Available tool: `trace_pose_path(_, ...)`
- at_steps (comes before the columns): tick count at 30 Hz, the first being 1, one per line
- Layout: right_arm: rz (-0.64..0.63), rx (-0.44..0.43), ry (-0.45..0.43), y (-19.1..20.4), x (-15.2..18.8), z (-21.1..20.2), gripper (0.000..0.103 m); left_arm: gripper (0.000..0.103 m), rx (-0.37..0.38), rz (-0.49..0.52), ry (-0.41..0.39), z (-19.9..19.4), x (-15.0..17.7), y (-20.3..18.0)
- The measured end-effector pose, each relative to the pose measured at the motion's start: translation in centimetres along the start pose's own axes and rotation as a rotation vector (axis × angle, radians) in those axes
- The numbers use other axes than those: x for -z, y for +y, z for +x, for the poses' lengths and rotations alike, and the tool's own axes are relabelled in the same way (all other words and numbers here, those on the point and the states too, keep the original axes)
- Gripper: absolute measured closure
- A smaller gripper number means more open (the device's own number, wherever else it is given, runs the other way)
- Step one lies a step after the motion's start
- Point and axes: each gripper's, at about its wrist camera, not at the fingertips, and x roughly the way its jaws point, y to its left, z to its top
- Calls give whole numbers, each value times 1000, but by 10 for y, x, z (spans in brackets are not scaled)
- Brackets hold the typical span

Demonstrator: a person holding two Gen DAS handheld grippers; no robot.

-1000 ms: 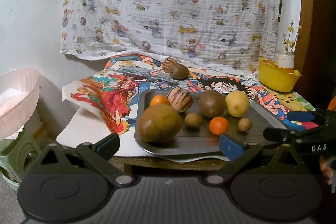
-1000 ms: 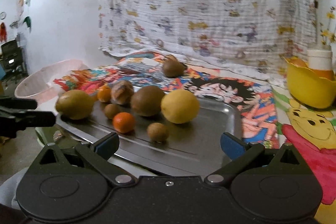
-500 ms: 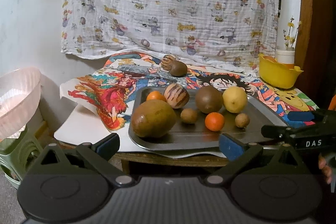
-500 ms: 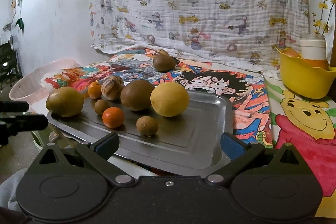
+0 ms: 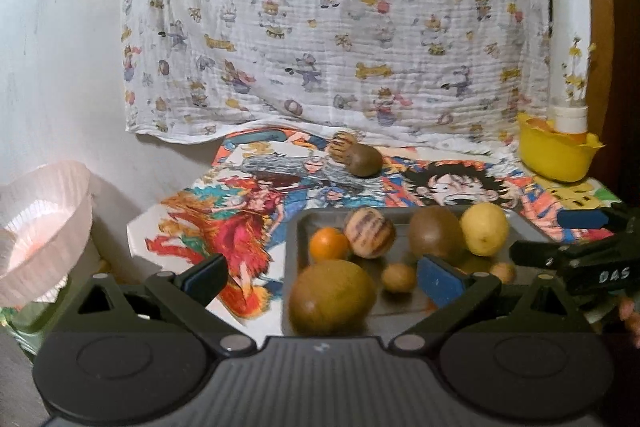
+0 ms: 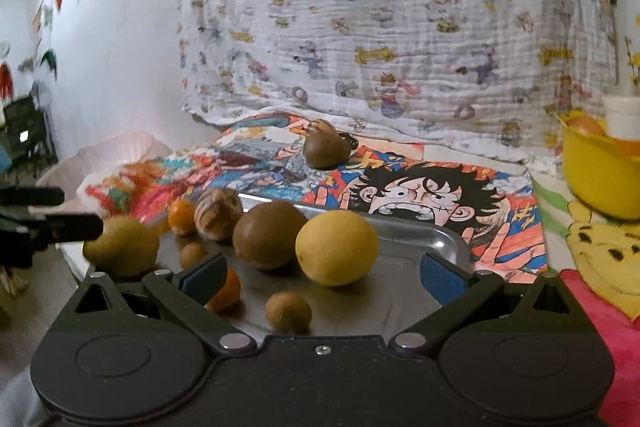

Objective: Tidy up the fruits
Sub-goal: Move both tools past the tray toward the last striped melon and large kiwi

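Both grippers gape empty at the metal tray [image 6: 448, 239]. Its yellow lemon [image 6: 337, 247] lies just ahead of the right gripper [image 6: 320, 273], nearer it than the left gripper [image 5: 320, 273].

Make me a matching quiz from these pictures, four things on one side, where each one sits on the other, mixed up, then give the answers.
Things:
1. lemon
2. yellow bowl
3. pink basin
4. brown fruit on the cloth

Places:
A. off the table, to its left
B. behind the tray, near the hanging sheet
C. on the tray
D. far right of the table

Pairs: 1-C, 2-D, 3-A, 4-B
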Motion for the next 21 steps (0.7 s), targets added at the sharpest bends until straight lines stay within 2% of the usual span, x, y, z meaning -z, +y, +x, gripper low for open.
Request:
trace_pose_path(6,100,-17,7,-15,-5,15,1,1,-15,21,35,22,-11,4)
trace_pose_path(14,-1,-4,-1,-19,-25,31,1,1,-13,-41,104,56,-25,24)
trace_pose_path(21,-37,-15,8,-28,-46,50,1,1,-7,-82,145,85,-44,42)
